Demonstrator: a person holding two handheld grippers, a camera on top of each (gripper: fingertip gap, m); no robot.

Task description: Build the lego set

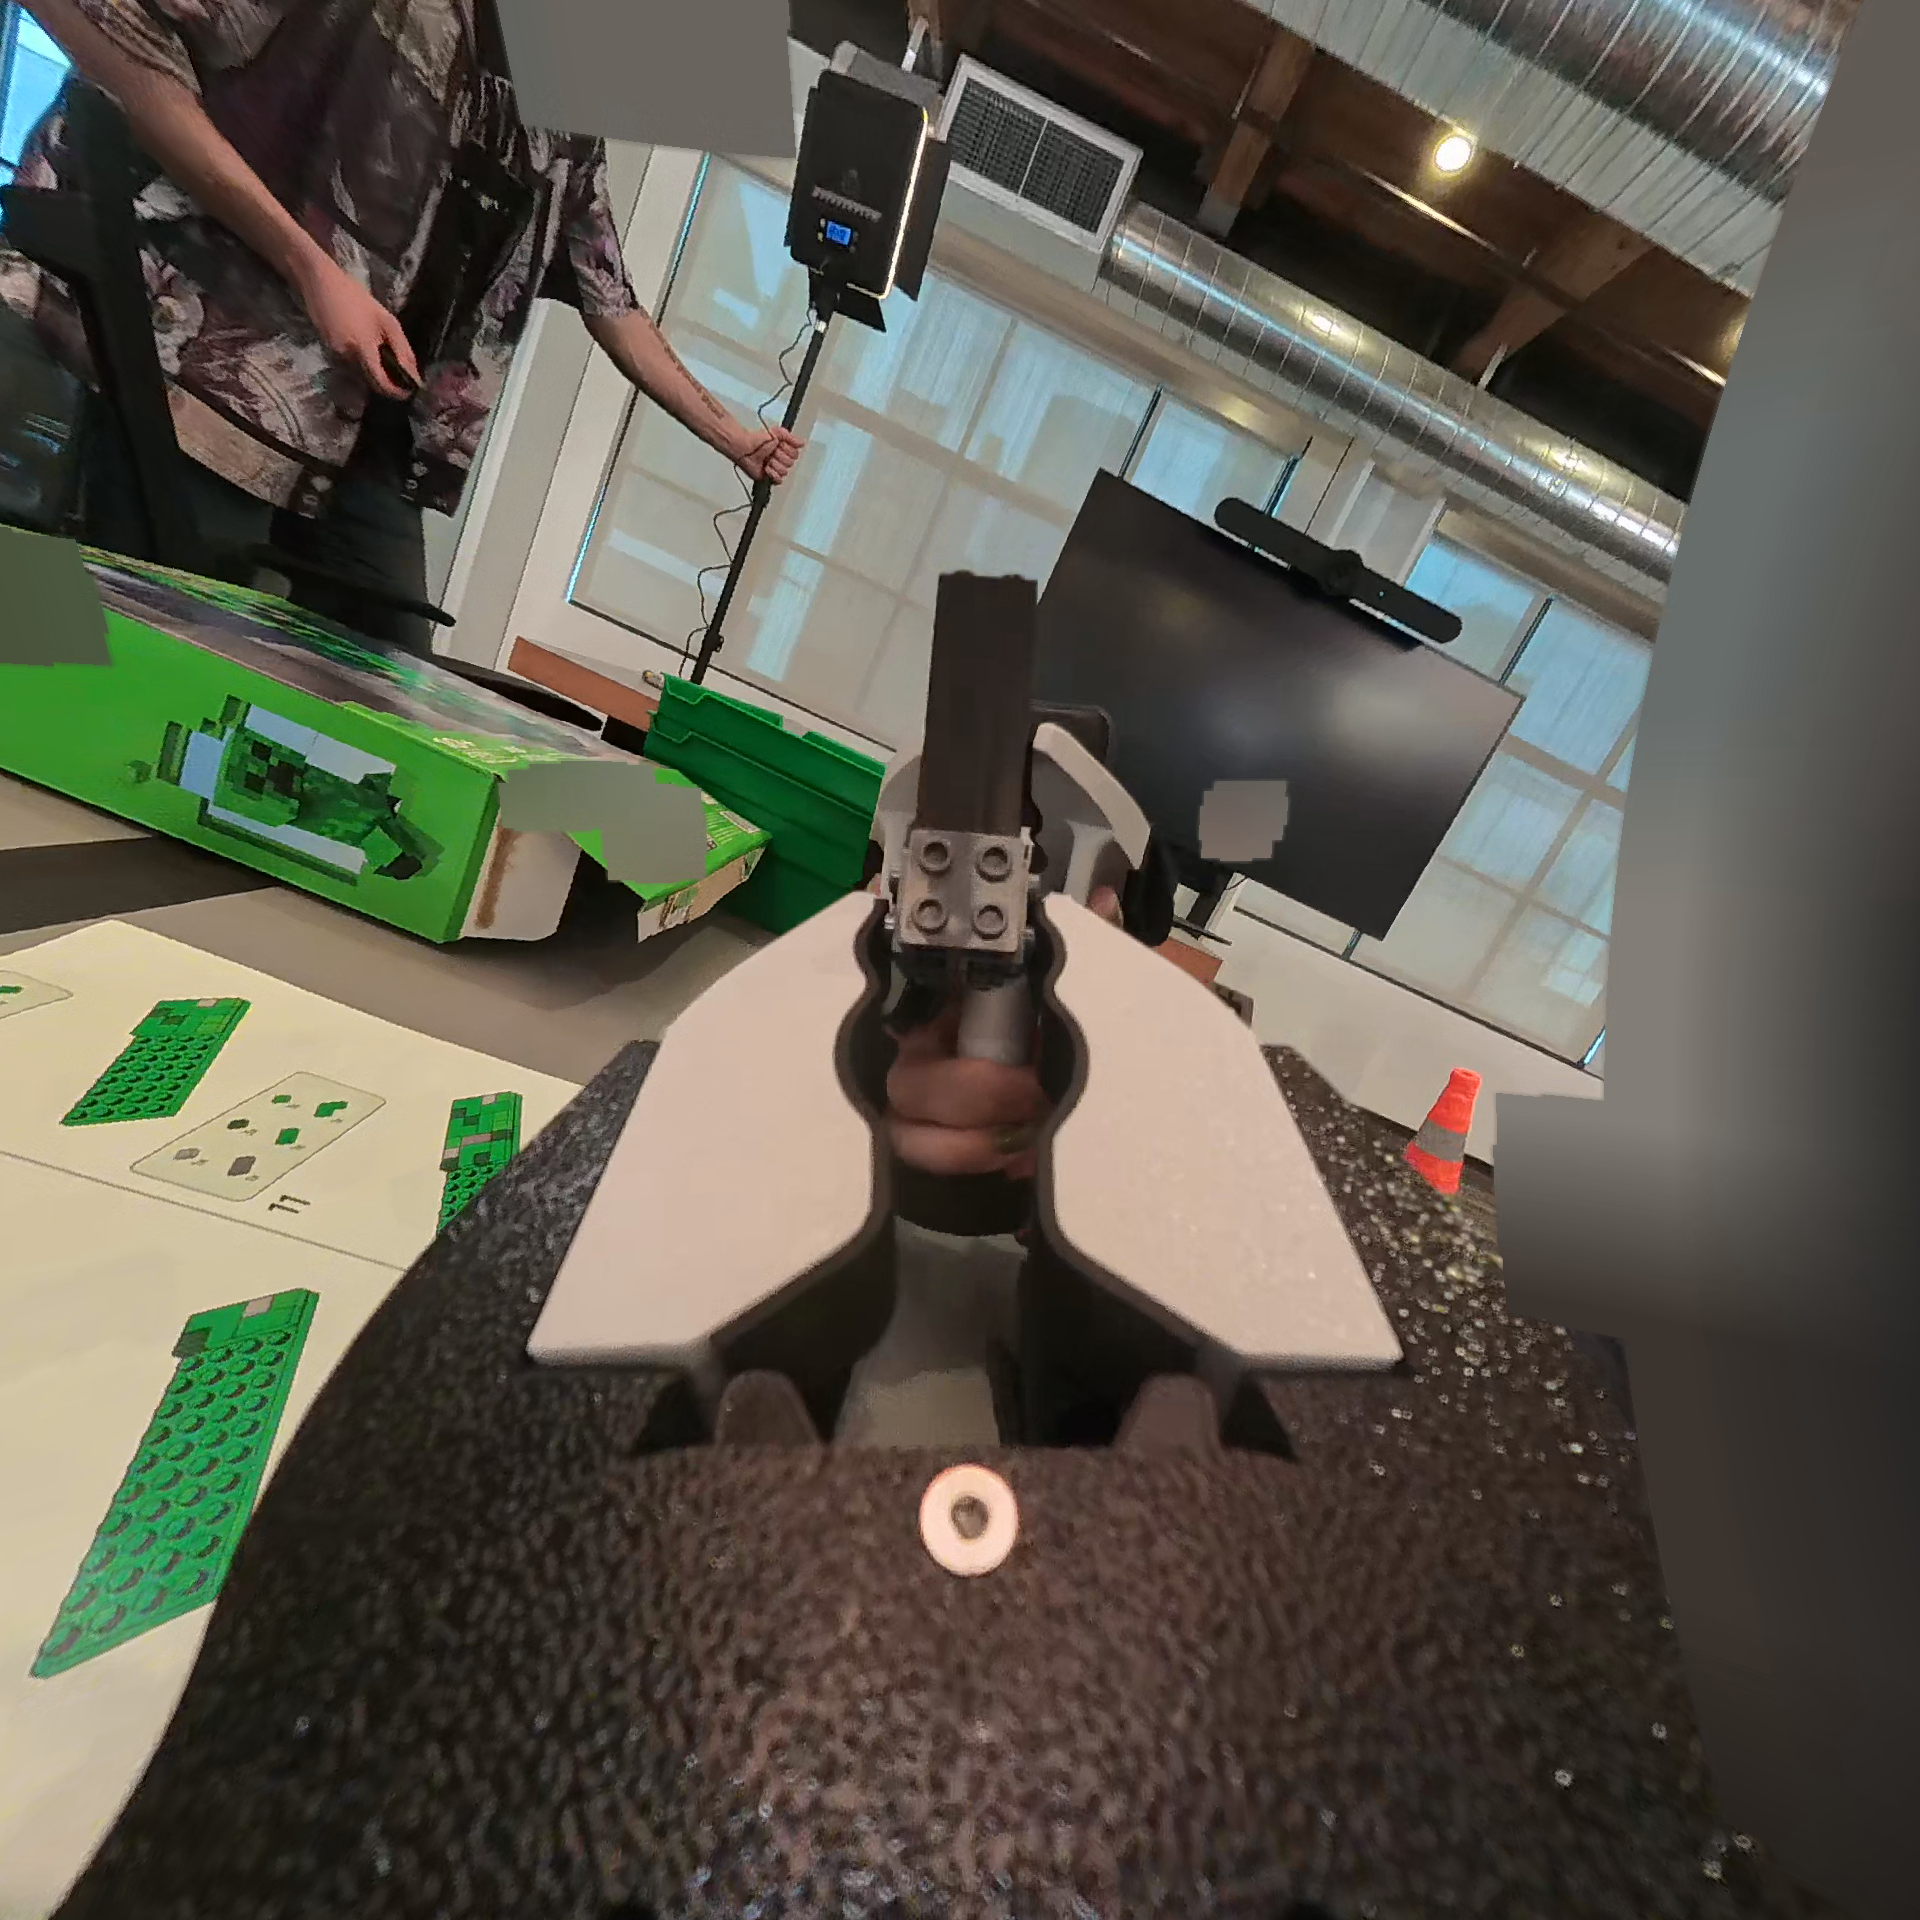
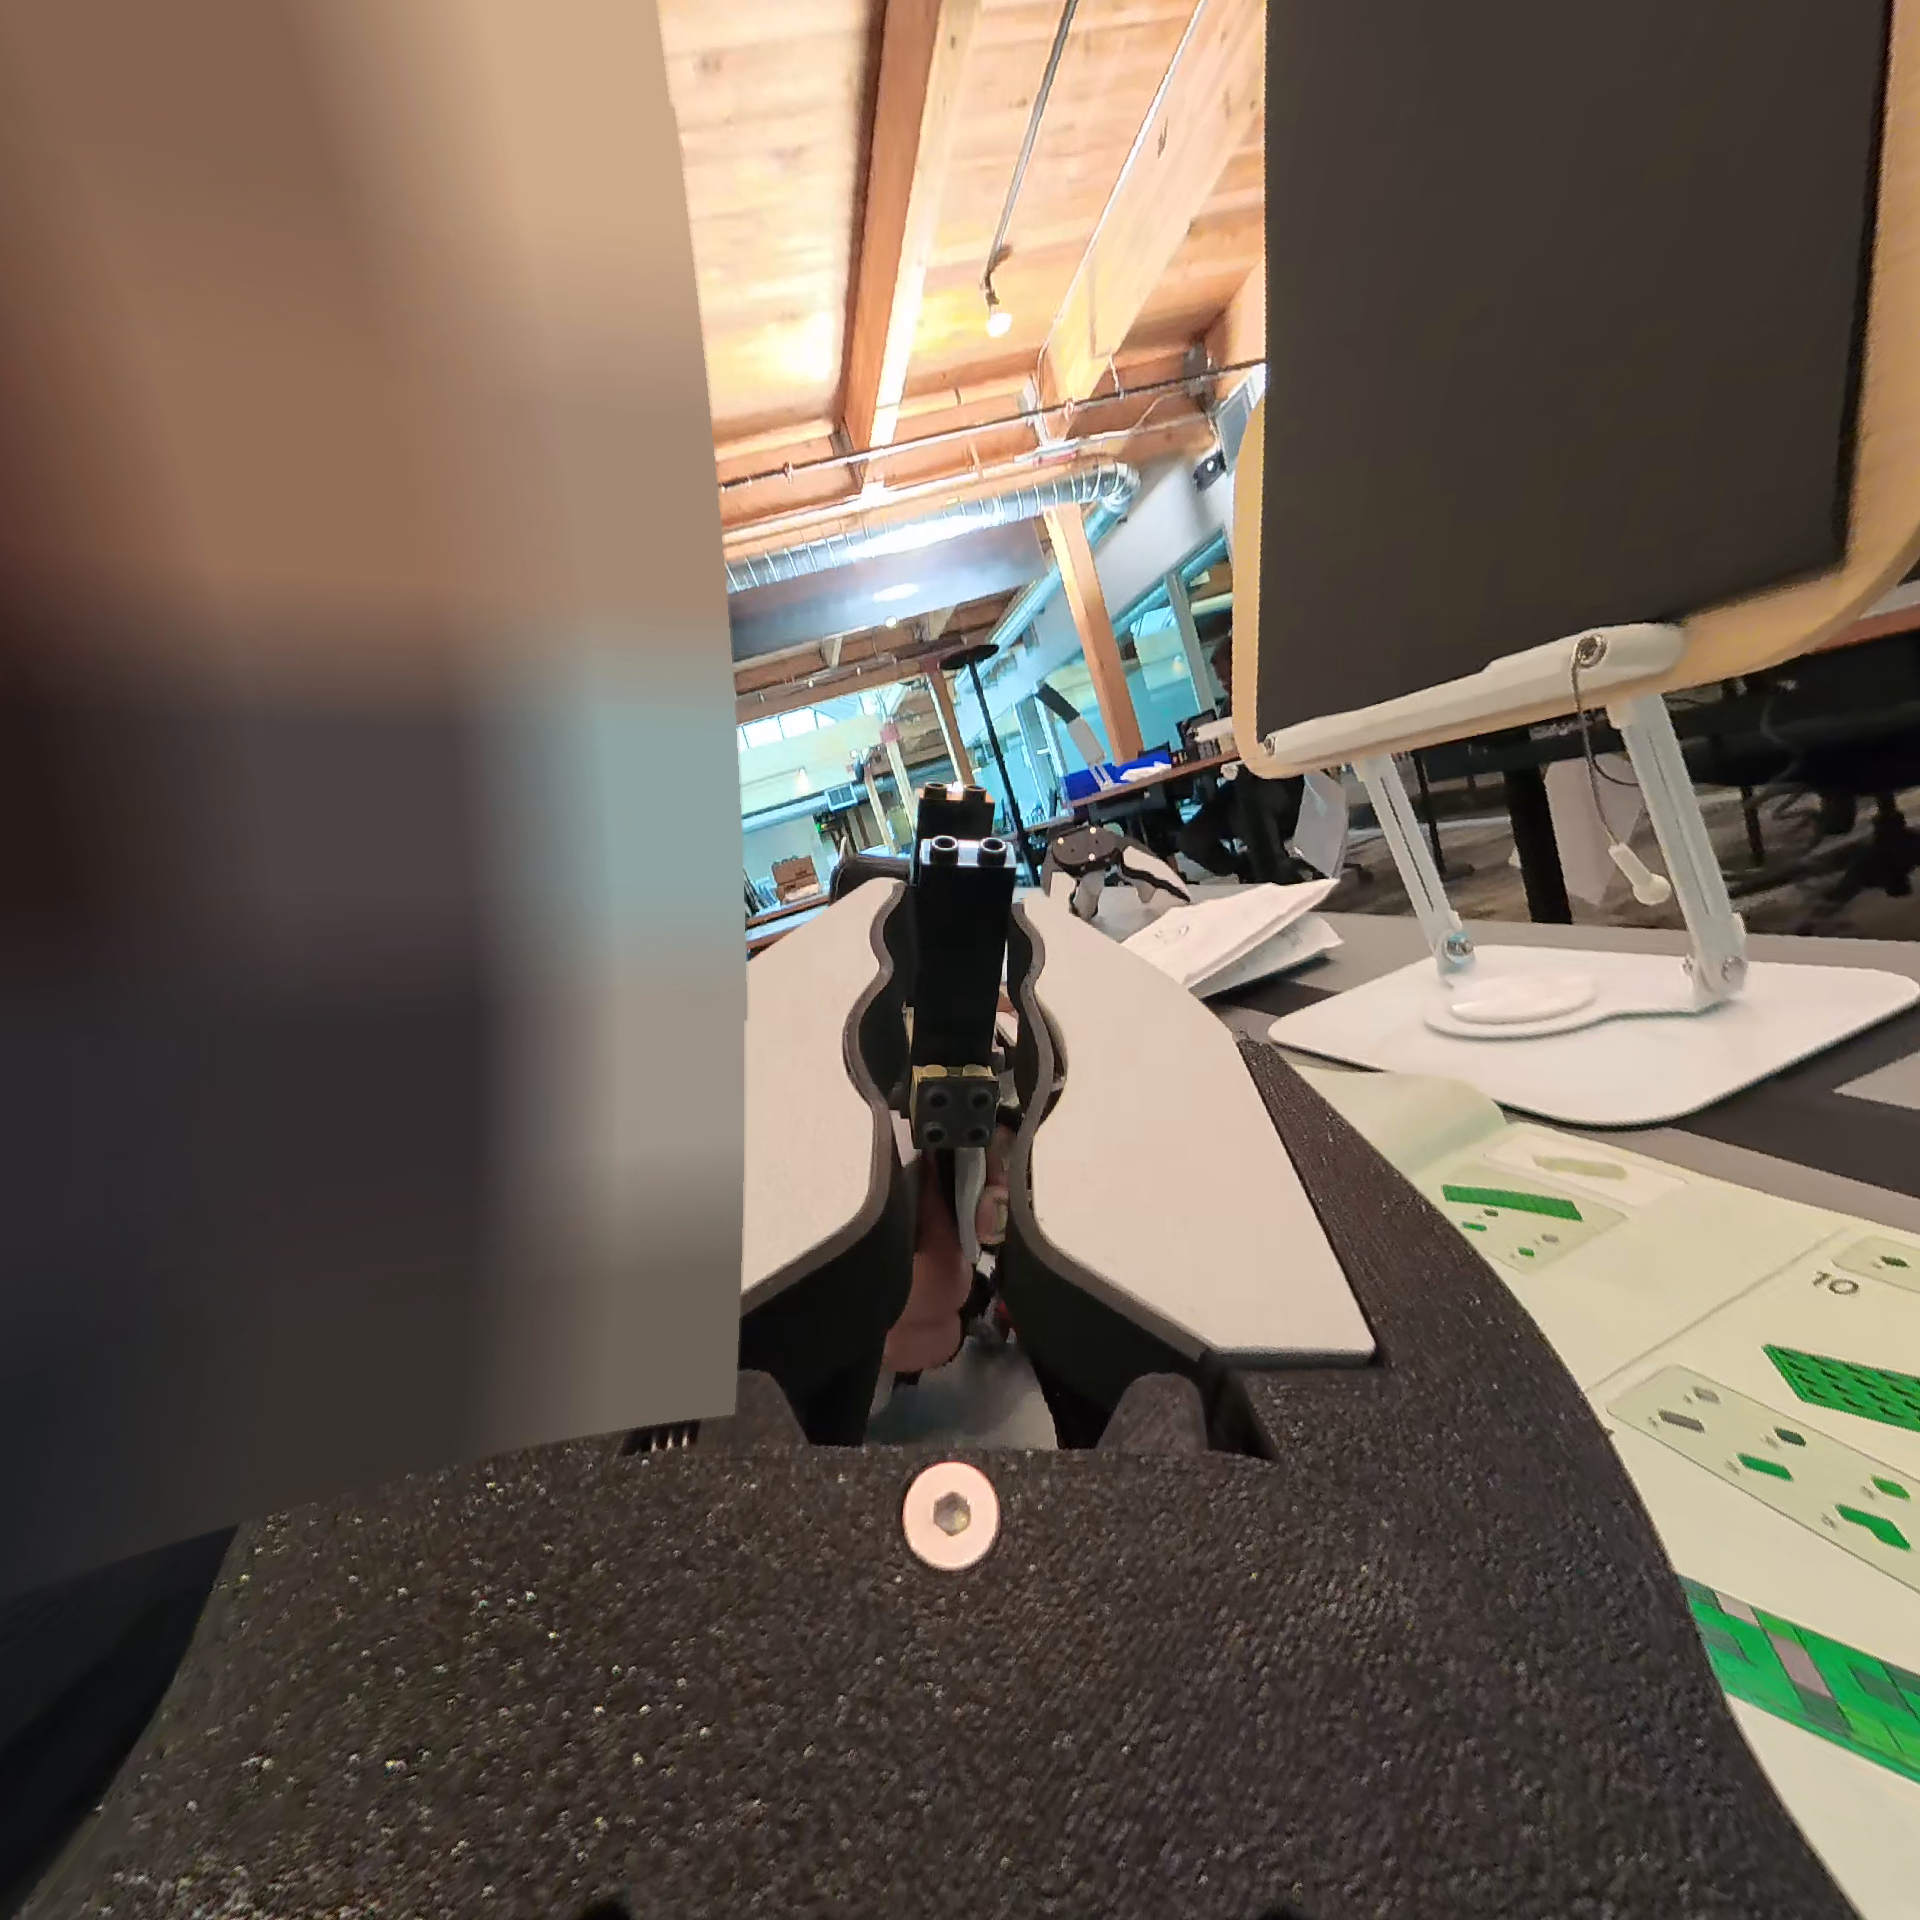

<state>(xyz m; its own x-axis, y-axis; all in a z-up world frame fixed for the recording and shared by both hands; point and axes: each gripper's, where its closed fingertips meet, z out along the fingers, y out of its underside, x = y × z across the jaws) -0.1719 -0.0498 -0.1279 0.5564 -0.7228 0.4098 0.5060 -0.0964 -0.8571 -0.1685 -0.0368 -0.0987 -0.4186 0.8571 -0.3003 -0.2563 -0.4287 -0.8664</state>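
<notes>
- Left tongs (image 1: 961, 920), centre of the left wrist view, are clamped on a grey 4-stud brick (image 1: 961, 891) with a dark brick column (image 1: 977, 707) rising behind it.
- Right tongs (image 2: 956, 997), centre of the right wrist view, are clamped on a black brick stack (image 2: 958, 966); its lower end shows 4 studs.
- Both pieces are held up off the counter (image 1: 125, 873), possibly joined together, though the views are too tight to say.
- Instruction sheets (image 1: 156, 1195) lie at lower left, the green set box (image 1: 312, 769) behind them.
- A person (image 1: 312, 260) stands at upper left gripping a light stand (image 1: 764, 478).
- A white tablet stand (image 2: 1610, 1018) sits at right.
</notes>
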